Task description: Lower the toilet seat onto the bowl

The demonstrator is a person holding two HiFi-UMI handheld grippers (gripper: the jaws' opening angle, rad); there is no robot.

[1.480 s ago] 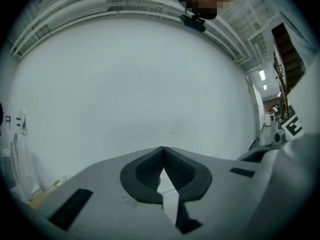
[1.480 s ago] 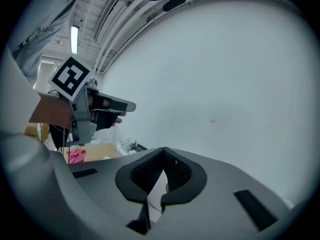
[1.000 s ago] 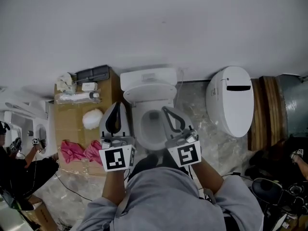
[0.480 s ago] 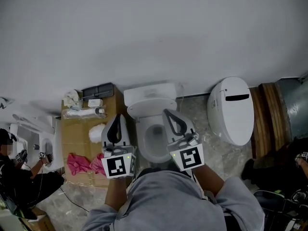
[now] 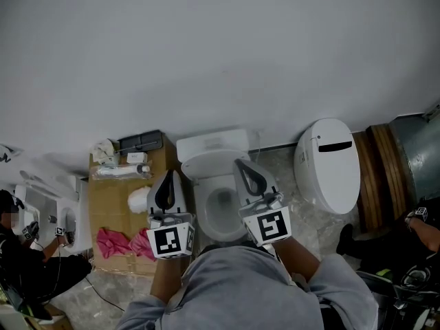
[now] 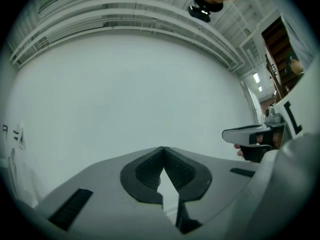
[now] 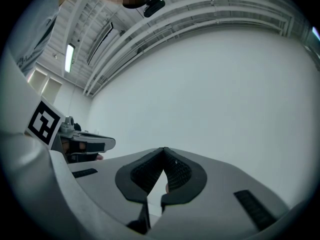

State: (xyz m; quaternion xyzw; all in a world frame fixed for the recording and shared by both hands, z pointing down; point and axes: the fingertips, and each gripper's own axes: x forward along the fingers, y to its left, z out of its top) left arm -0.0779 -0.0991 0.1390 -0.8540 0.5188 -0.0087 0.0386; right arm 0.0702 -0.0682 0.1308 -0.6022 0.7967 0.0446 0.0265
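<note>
A white toilet stands against the wall in the head view, its bowl open to view. A white oval above the bowl, by the tank, looks like the raised seat, strongly foreshortened. My left gripper is held over the bowl's left side and my right gripper over its right side, neither touching the toilet. Both gripper views face the bare white wall. The left gripper is shut with nothing in it. So is the right gripper.
A second white toilet unit with its lid down lies to the right. On the left are a cardboard box with small items, pink cloths and a white bundle. People sit at the left edge and right edge.
The head view has tilted up, so the toilet sits lower in the frame and more wall shows. Both grippers stay shut and raised in front of me.
</note>
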